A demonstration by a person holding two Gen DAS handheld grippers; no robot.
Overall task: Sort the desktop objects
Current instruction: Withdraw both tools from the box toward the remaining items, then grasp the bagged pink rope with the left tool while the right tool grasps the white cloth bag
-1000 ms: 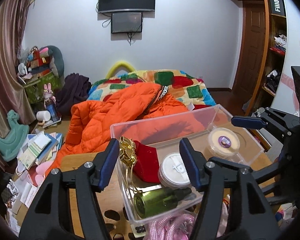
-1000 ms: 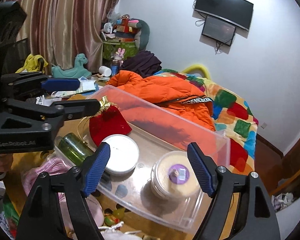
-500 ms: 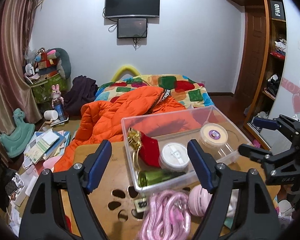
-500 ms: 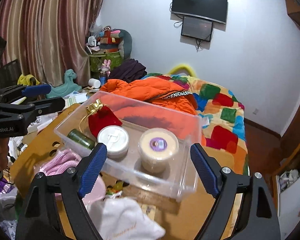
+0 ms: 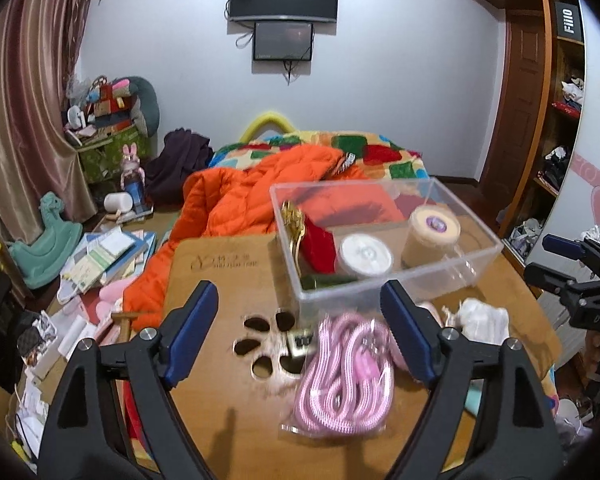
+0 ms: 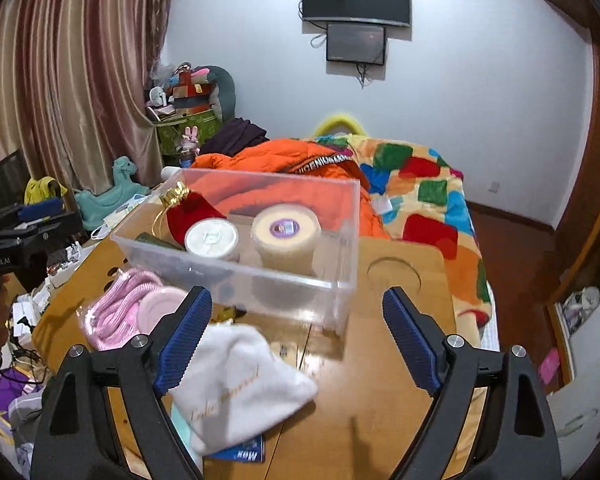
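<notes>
A clear plastic box (image 5: 352, 186) (image 6: 235, 276) stands on the wooden table (image 5: 227, 420). It holds a red pouch (image 5: 320, 244), a white jar (image 5: 366, 254), a cream tub (image 5: 434, 230) and a green bottle (image 5: 324, 280). My left gripper (image 5: 297, 292) hovers short of the box with its jaws opening and nothing gripped; a bagged pink cable (image 5: 344, 376) lies on the table below them. My right gripper (image 6: 296, 294) is open and empty above a white pouch (image 6: 235, 384). A pink round case (image 6: 159, 308) lies beside the cable.
The tabletop has petal-shaped cut-outs (image 5: 267, 344) and a round recess (image 6: 394, 272). An orange jacket (image 5: 251, 196) lies on the bed behind the table. Books and toys (image 5: 107, 256) litter the floor on the left. A blue card (image 6: 243, 454) pokes out under the pouch.
Both grippers have drawn back from the box, which now looks smaller and farther. The left jaws have spread wider. The pink cable and the white pouch have come into view.
</notes>
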